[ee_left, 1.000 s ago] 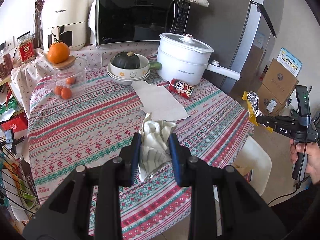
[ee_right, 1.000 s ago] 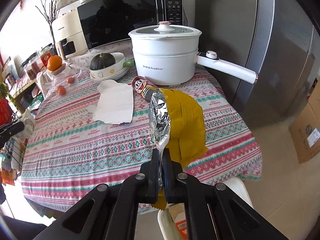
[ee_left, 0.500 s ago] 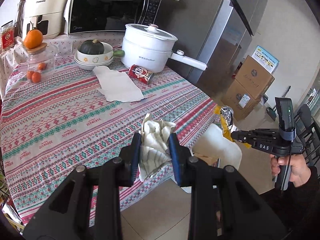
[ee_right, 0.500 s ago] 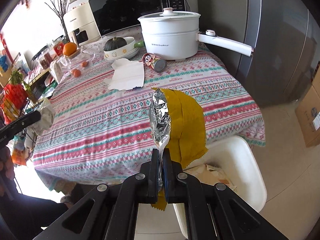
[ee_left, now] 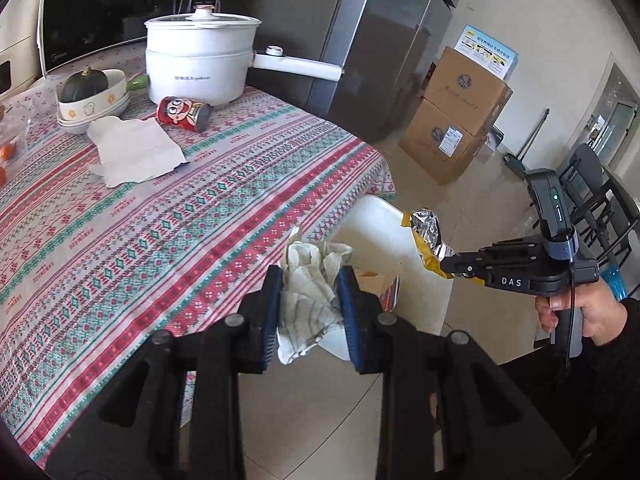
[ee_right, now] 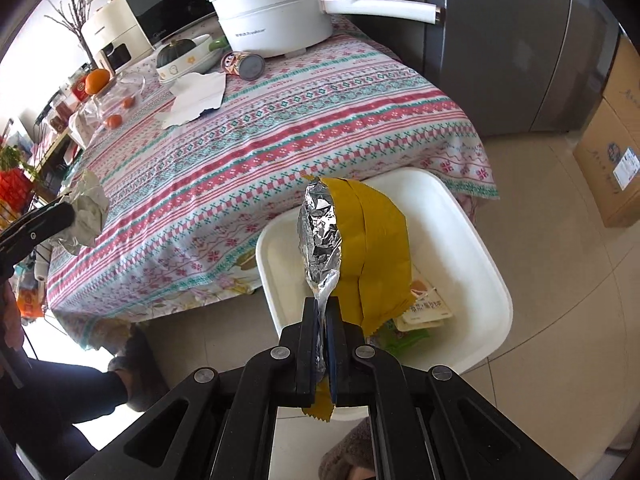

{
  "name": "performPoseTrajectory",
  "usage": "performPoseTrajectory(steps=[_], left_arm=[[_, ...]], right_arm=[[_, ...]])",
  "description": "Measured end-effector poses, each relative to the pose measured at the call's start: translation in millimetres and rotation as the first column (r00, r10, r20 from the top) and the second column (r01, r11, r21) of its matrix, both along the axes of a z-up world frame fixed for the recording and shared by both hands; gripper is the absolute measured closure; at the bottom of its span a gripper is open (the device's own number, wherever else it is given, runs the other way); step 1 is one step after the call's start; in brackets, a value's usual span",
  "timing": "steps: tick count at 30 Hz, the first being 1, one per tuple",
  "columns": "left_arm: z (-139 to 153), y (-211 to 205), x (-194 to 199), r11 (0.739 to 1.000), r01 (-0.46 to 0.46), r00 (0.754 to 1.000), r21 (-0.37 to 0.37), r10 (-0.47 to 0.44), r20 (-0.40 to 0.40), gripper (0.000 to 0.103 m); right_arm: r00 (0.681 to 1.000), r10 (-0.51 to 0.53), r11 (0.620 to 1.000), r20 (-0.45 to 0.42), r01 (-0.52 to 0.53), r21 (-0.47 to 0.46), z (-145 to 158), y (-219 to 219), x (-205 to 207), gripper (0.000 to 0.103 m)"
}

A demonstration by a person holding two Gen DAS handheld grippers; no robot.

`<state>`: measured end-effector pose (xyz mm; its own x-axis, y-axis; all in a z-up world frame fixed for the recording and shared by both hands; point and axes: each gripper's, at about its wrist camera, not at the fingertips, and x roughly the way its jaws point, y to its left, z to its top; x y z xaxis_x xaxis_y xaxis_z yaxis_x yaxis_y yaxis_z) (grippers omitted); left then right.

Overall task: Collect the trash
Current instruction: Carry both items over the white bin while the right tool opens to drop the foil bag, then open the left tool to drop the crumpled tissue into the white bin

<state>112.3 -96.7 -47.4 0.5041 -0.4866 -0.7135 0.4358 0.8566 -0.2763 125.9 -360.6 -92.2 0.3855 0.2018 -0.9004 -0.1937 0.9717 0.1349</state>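
My left gripper (ee_left: 310,280) is shut on a crumpled white tissue (ee_left: 312,276), held at the table's edge beside the white trash bin (ee_left: 372,224). My right gripper (ee_right: 323,308) is shut on a yellow foil-lined snack wrapper (ee_right: 372,240), held over the bin (ee_right: 472,240), which holds some packaging. The right gripper with the wrapper (ee_left: 426,236) also shows in the left wrist view. The left gripper with the tissue (ee_right: 86,212) shows at the left of the right wrist view. A flat white paper (ee_left: 132,148) and a lying red can (ee_left: 184,112) remain on the table.
The table with a patterned cloth (ee_left: 160,220) carries a white electric pot (ee_left: 200,60), a bowl with a squash (ee_left: 88,92), a microwave (ee_left: 112,12) and a jar with oranges (ee_right: 120,96). A grey fridge (ee_left: 360,40) and cardboard boxes (ee_left: 456,120) stand beyond.
Both grippers have moved right, off the table toward the bin. The wrapper now hangs over the bin's opening. Both holds are unchanged.
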Motion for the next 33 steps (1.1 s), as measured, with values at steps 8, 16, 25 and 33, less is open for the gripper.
performPoseTrajectory(steps=[8, 16, 25, 33], left_arm=[[-12.6, -46.2, 3.5, 0.996, 0.089, 0.996, 0.018, -0.088, -0.028, 0.072], [-28.7, -88.1, 15.9, 0.989, 0.144, 0.988, 0.015, -0.143, -0.053, 0.071], [-52.8, -125.8, 31.3, 0.979, 0.201, 0.977, 0.021, -0.199, -0.074, 0.068], [-46.4, -114.8, 46.5, 0.983, 0.152, 0.981, 0.106, -0.137, -0.137, 0.022]], right_arm=[[0.998, -0.032, 0.999, -0.051, 0.032, -0.007, -16.6, -21.8, 0.6, 0.097], [0.992, -0.103, 0.994, -0.076, 0.104, 0.018, -18.9, -42.0, 4.7, 0.05], [0.987, -0.153, 0.988, -0.041, 0.153, -0.001, -5.2, -56.7, -3.9, 0.045], [0.99, -0.139, 0.99, 0.001, 0.139, -0.036, 8.8, -52.6, 2.5, 0.037]])
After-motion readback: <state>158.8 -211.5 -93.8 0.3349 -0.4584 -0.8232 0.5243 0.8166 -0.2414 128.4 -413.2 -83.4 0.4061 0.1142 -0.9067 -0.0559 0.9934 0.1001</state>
